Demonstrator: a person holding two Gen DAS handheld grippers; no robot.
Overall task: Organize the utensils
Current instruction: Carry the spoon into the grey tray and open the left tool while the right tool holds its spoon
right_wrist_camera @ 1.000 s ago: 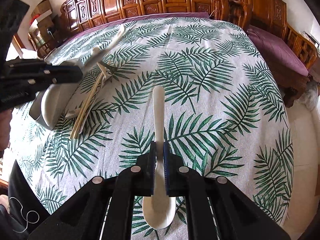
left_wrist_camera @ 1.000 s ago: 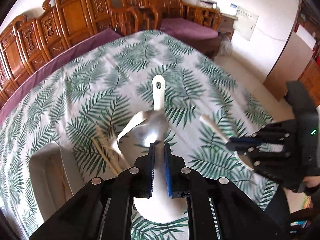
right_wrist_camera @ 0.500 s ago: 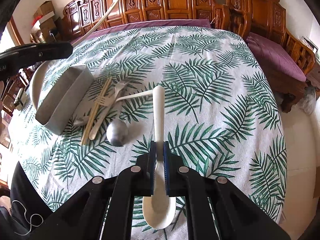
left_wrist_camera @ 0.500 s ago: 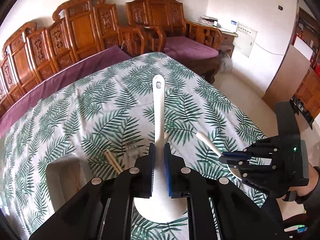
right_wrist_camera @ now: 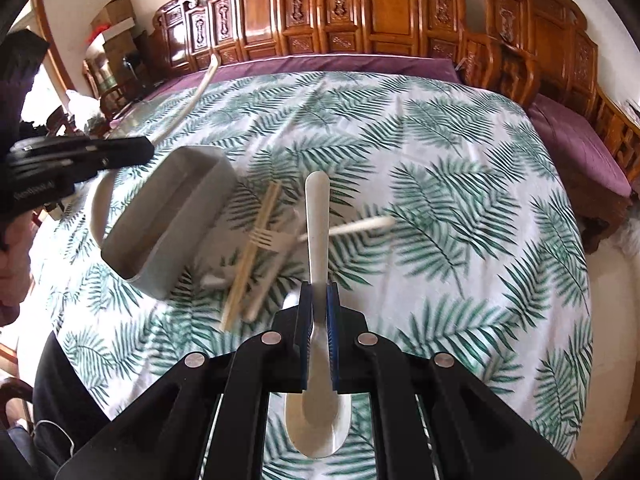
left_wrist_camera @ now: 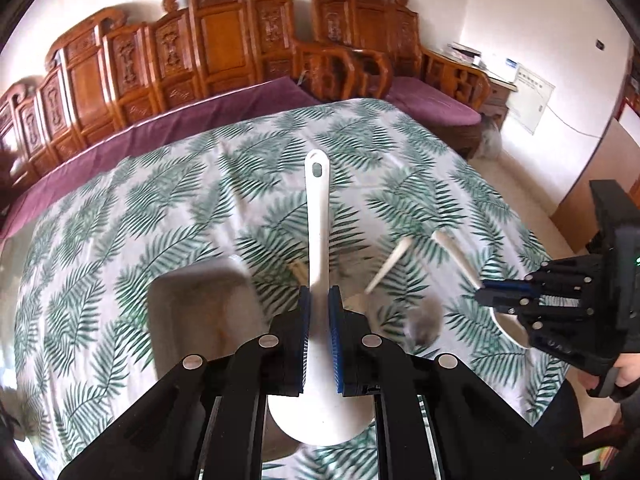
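The left gripper [left_wrist_camera: 319, 312] is clamped tight on a big white spoon [left_wrist_camera: 318, 216]. The pads pinch the handle, just above the bowl. The handle sticks straight up the middle of the left wrist picture, and the round bowl hangs low, between the black arms.

The right gripper [right_wrist_camera: 319, 308] is also clamped tight, on a smaller white spoon [right_wrist_camera: 317, 224]. Its handle points up the middle of the right wrist picture too, and its bowl sits at the bottom.

The grey box [right_wrist_camera: 168, 216] stands on the leaf-print cloth [right_wrist_camera: 460, 184]. In the left wrist picture it lies just left of the pads and a bit lower, so close that the big spoon's bowl hangs almost over its corner. In the right wrist picture the box is up and to the left, well apart from the small spoon. So the left hand looks nearer to the box.

The box is long and thin. In the right wrist picture its long side runs from lower left to upper right. The big spoon will likely need to be turned to lie the same way as the box before it goes in.

Chopsticks [right_wrist_camera: 252, 252], a fork [right_wrist_camera: 266, 238] and other pieces lie loose on the cloth, between the box and the small spoon.
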